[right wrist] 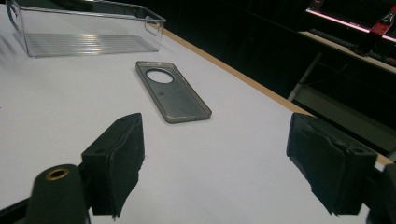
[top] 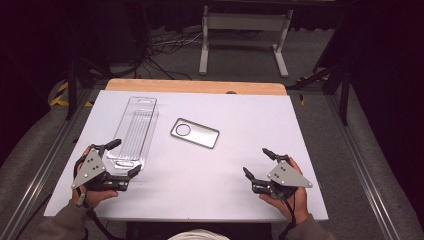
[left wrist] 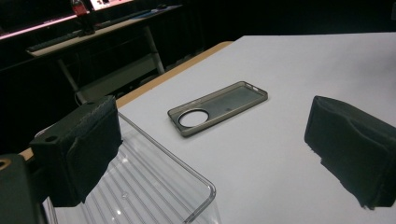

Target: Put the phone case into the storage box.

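Resting on the white desk [top: 210,185], the left tool [top: 124,159] sits at the near left corner with its jaws spread wide and nothing between the pads; in the high view the near end of the clear plastic tray [top: 136,131] lies within that gap, and in the left gripper view the tray's [left wrist: 154,186] rounded corner shows just beside the left jaw, though whether the jaw touches the wall I cannot tell. The right tool [top: 256,162] lies at the near right of the desk, held in the person's right hand [top: 290,197], its jaws also well apart and empty, pointing toward the middle of the desk. A smoky grey phone case [top: 195,133] lies flat near the centre, open side up, its round camera hole toward the tray, just beside the tray but apart from it and well apart from both tools. The left gripper view shows the case [left wrist: 218,107] ahead between the jaws; the right gripper view shows it [right wrist: 173,92] ahead, with the tray [right wrist: 88,28] beyond it at upper left
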